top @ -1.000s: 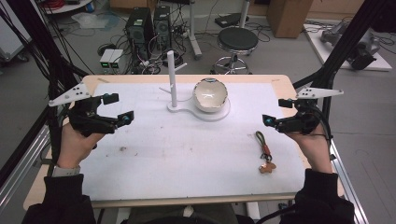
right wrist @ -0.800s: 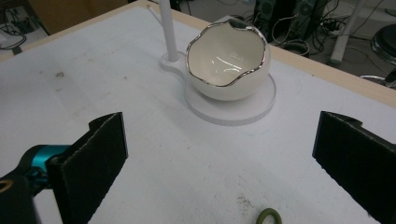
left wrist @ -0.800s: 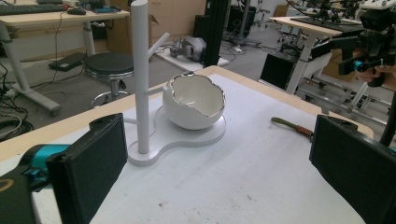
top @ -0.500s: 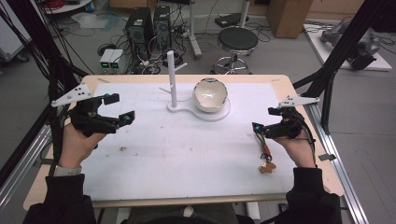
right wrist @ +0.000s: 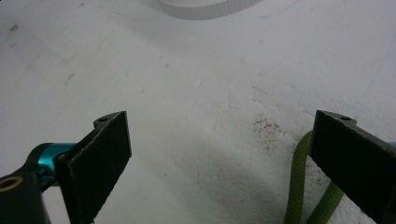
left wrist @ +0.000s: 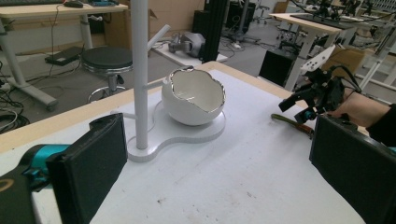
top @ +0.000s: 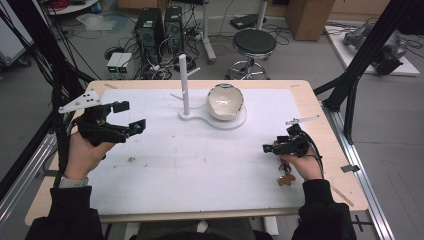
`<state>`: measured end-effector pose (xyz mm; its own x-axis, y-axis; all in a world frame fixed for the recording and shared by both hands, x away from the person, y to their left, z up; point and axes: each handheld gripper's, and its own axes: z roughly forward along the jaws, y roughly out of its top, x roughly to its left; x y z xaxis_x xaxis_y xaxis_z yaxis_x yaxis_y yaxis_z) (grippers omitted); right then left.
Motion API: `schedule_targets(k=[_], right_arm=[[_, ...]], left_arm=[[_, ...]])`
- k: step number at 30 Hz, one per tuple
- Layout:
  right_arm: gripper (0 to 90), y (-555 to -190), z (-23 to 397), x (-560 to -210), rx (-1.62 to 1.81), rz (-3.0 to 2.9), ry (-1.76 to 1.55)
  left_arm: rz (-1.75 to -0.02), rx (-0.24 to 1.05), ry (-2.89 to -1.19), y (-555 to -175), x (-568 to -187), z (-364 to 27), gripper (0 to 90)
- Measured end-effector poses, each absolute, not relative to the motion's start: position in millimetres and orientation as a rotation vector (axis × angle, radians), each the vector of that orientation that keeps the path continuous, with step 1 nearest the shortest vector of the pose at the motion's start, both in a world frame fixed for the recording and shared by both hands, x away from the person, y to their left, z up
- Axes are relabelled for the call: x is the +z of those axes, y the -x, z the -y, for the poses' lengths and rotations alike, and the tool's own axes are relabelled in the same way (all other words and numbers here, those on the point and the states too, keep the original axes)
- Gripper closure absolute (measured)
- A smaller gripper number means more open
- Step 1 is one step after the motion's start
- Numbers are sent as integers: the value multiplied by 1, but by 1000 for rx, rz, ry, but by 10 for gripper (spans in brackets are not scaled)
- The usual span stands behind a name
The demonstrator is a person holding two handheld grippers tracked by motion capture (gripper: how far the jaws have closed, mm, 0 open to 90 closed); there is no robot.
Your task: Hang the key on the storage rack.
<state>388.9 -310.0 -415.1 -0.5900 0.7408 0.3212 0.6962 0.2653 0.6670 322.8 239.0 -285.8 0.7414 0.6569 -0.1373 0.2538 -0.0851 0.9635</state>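
A green cord [right wrist: 299, 186] with a brown tag [top: 286, 180] lies on the white mat [top: 200, 165] at the right. My right gripper [top: 269, 148] tips down low over it, open; in the right gripper view [right wrist: 219, 126] the cord loop lies just inside the right jaw, untouched. At the mat's left side my left gripper [top: 131, 116] hovers open and holds nothing. The left gripper view [left wrist: 217, 140] looks past its jaws at a white post [left wrist: 139, 70] and a cracked-egg-shaped white bowl [left wrist: 194, 100] on one white base [left wrist: 187, 137]. The hand hides most of the cord in the high view.
The post [top: 183, 82] and bowl [top: 225, 102] stand at the mat's far middle. The wooden table edge [top: 330, 130] runs close to the right hand. Black frame struts [top: 350, 85] rise at both sides. A stool [top: 254, 42] and computers stand on the floor beyond.
My right gripper has moved inward to the left and dipped down over the green cord. The left gripper has hardly moved.
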Motion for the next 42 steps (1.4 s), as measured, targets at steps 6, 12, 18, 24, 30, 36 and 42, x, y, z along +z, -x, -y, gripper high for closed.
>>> schedule_targets(k=[6,12,18,24,30,36,42], right_arm=[[66,-391,313,-422,1260,-2438,-1454],[204,-393,316,-432,1191,-2439,-1490],[490,-390,316,-434,1063,-2390,-1417],[719,-386,317,-436,1010,-2305,-1448],[839,-386,319,-437,992,-2262,-1465],[843,-386,319,-435,980,-2269,-1441],[848,-373,329,-408,1111,-2171,-1378]], left_arm=[[-751,399,-1661,-324,-286,-239,47],[-753,396,-1664,-325,-287,-239,47],[-767,392,-1657,-326,-289,-240,47],[-772,388,-1666,-327,-290,-239,47],[-779,385,-1663,-327,-291,-239,47],[-780,382,-1669,-328,-292,-240,47],[-783,386,-1667,-328,-293,-240,47]])
